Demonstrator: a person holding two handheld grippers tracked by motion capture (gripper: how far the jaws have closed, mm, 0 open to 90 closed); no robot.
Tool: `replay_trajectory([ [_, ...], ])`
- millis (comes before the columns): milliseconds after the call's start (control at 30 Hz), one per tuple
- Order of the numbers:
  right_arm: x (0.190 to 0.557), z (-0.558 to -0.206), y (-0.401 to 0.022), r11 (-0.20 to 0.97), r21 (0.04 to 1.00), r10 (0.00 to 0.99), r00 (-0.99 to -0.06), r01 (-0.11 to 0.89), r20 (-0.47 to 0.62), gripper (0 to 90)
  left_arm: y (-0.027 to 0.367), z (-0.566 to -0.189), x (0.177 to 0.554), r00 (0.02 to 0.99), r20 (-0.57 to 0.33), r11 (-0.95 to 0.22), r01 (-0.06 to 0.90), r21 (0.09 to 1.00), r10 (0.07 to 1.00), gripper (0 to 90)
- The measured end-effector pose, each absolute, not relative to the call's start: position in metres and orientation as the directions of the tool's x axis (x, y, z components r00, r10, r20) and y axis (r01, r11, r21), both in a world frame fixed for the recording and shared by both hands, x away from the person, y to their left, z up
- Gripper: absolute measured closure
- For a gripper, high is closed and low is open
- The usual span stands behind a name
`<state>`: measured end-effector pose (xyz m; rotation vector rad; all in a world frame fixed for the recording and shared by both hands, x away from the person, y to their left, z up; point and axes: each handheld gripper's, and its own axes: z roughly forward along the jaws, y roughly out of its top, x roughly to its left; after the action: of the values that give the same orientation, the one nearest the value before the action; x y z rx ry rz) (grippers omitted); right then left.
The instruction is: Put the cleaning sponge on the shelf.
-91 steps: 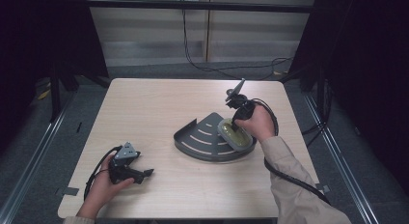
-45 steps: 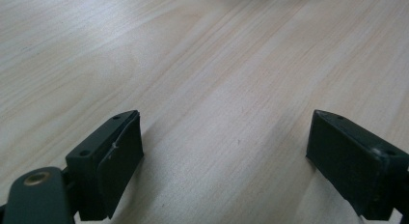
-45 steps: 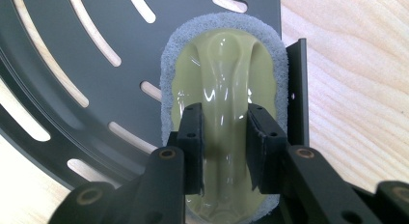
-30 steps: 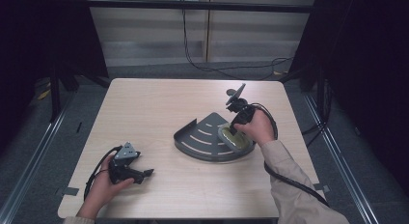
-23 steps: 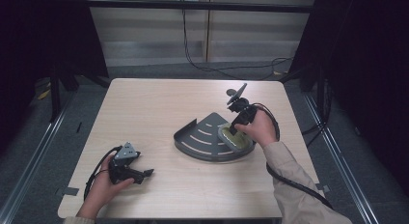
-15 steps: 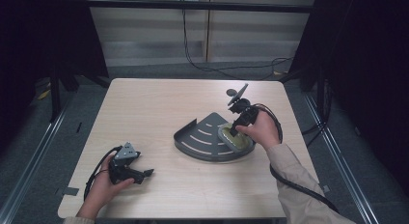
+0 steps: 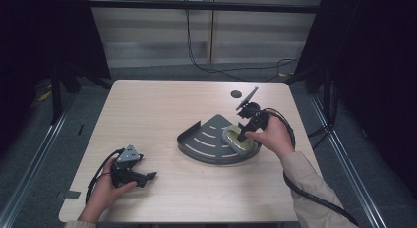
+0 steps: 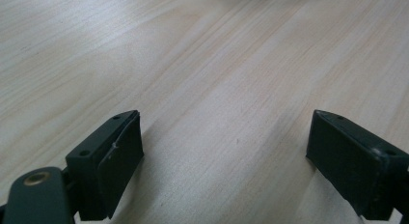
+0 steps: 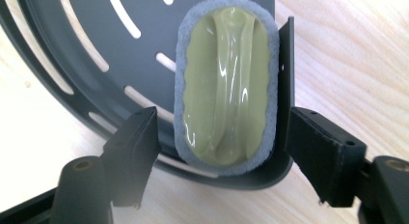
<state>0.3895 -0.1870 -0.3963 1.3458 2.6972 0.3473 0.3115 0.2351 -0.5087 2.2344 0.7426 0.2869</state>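
On the table (image 7: 162,105), seen from the high view, a sponge (image 7: 239,139) lies in the right corner of a dark slotted tray (image 7: 206,139), the right gripper (image 7: 244,135) just over it. Near the front left, the left gripper (image 7: 142,177) rests on bare wood.

Left gripper view – jaws wide apart, nothing between them.

Right gripper view – jaws have just been opening and stand off the sponge (image 9: 226,84), which sits against the tray (image 9: 82,50) wall.
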Motion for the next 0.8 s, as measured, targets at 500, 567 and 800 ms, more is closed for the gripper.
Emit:
replay_trajectory([
  [500, 0.365, -0.400, -0.213, 0.585, 0.257, 0.794, -0.608, 0.769, 0.014, 24.7, 0.235, -0.509, 0.311, 0.807, -0.021, -0.551, 0.422, 0.720, 0.591, 12.0],
  [567, 0.361, -0.401, -0.215, 0.585, 0.259, 0.793, -0.609, 0.769, 0.014, 24.6, 0.235, -0.509, 0.311, 0.807, -0.021, -0.550, 0.422, 0.721, 0.591, 12.0],
  [800, 0.348, -0.409, -0.220, 0.601, 0.274, 0.779, -0.627, 0.751, 0.011, 24.4, 0.235, -0.509, 0.311, 0.806, -0.020, -0.551, 0.422, 0.720, 0.591, 12.0],
])
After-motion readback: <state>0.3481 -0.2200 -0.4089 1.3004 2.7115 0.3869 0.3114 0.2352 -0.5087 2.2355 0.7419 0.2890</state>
